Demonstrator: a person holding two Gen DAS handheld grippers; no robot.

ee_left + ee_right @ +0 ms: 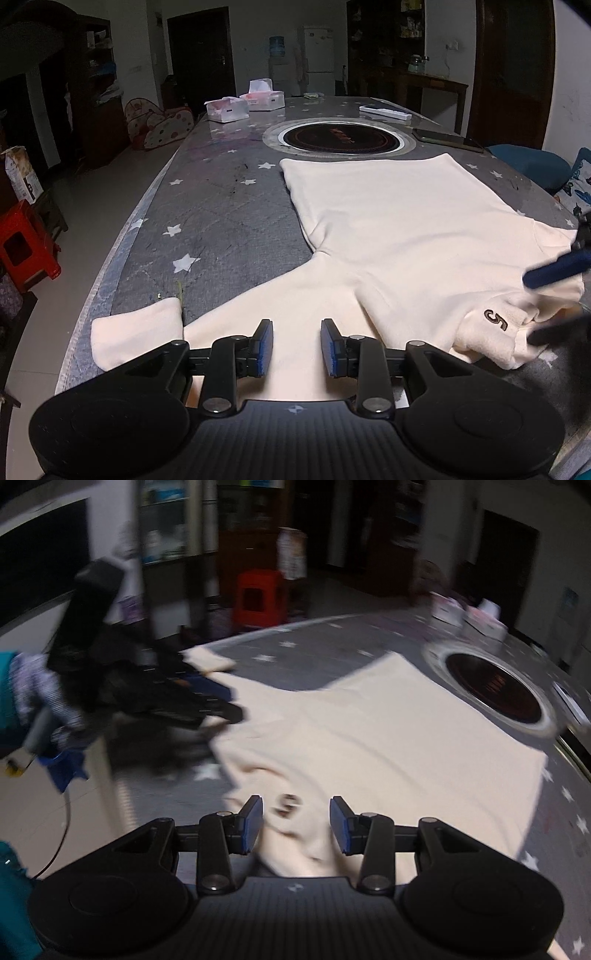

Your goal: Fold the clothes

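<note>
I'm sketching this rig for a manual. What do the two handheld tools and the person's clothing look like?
Both tools match: a black ribbed body with two round side lobes, black linkage arms with silver pivot pins, and blue ribbed pads on the fingers. Left tool; right tool. Seen from the right wrist view, the left tool has a blocky black top and a thin dark cable below. The person wears a teal sleeve over a patterned cuff.

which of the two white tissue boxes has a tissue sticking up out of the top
The farther white tissue box, nearer the white fridge: a tissue stands up from its top. The nearer white tissue box shows only a low, flat opening.
</note>
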